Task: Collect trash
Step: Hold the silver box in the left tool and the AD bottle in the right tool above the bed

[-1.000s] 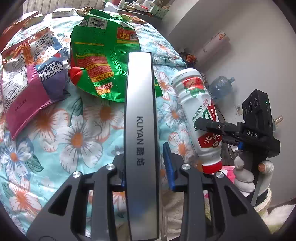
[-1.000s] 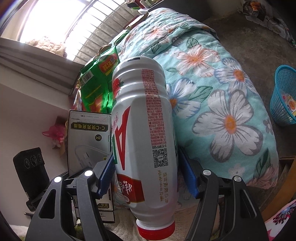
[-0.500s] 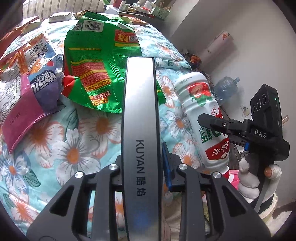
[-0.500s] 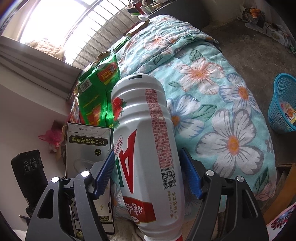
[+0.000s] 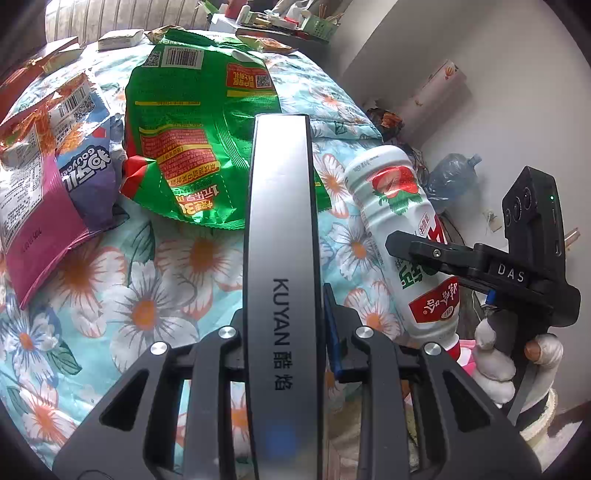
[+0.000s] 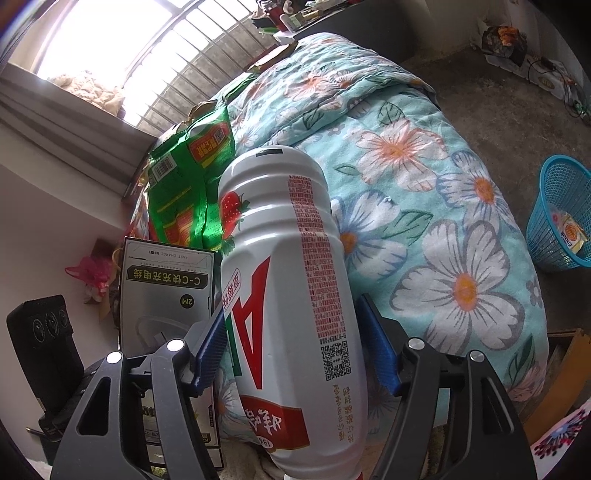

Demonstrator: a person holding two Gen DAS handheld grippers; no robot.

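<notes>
My left gripper [image 5: 282,306] is shut on a flat grey KUYAN box [image 5: 281,206], held edge-up over the floral bedspread [image 5: 147,302]. The box also shows in the right wrist view [image 6: 166,291]. My right gripper [image 6: 291,343] is shut on a white strawberry drink bottle [image 6: 284,295] with a red cap end toward me. The bottle [image 5: 402,236] and right gripper also show in the left wrist view [image 5: 410,245], off the bed's right side. A green snack bag [image 5: 199,133] and pink and blue wrappers [image 5: 48,177] lie on the bed.
A blue trash basket [image 6: 554,221] with a wrapper inside stands on the grey floor right of the bed. Small boxes and wrappers [image 5: 118,38] lie at the bed's far edge. A cluttered shelf [image 5: 280,18] is behind. A window with bars [image 6: 147,55] is at the left.
Both grippers have drawn back from the bed with their loads. The bottle has slid a little lower in the right wrist view and further right in the left wrist view.
</notes>
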